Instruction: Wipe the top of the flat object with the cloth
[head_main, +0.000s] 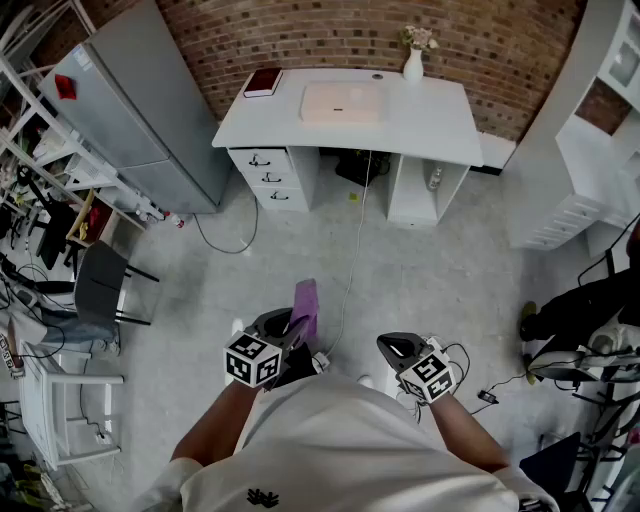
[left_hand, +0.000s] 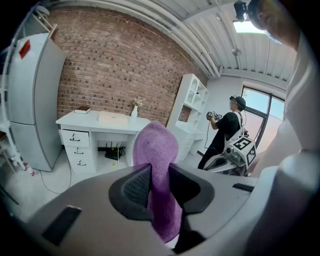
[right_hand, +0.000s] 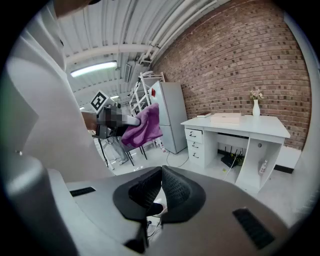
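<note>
Spanning the far side of the room, a brick wall (head_main: 350, 35) rises behind everything else, with a pale speckled floor (head_main: 430, 270) below it. A tall grey fridge (head_main: 130, 110) stands at the left against that wall. Just beside it is a white desk (head_main: 440, 120) with drawers under its left end. A white shelf unit (head_main: 600, 130) fills the right corner. A dark chair (head_main: 100, 285) sits on the floor at the left, well apart from the desk.

The flat object (head_main: 342, 102), pale and rectangular, lies on the desk top towards the middle, close to the wall. A dark red book (head_main: 263, 82) rests at the desk's left rear corner, and a white vase (head_main: 414, 62) with a few flowers stands upright to the right of the flat object. A thin cable (head_main: 352, 250) runs across the floor from under the desk towards the person.

The person stands well back from the desk with both tools held low in front of the body. The left gripper (left_hand: 160, 175) has its jaws closed onto a purple cloth (left_hand: 157, 150), which sticks up above the jaws and hangs a little below them. The right gripper (right_hand: 161, 172) has its jaws pressed together at the tips with nothing between them. In the left gripper view, another person (left_hand: 227, 130) in dark clothes stands near the shelf unit.
</note>
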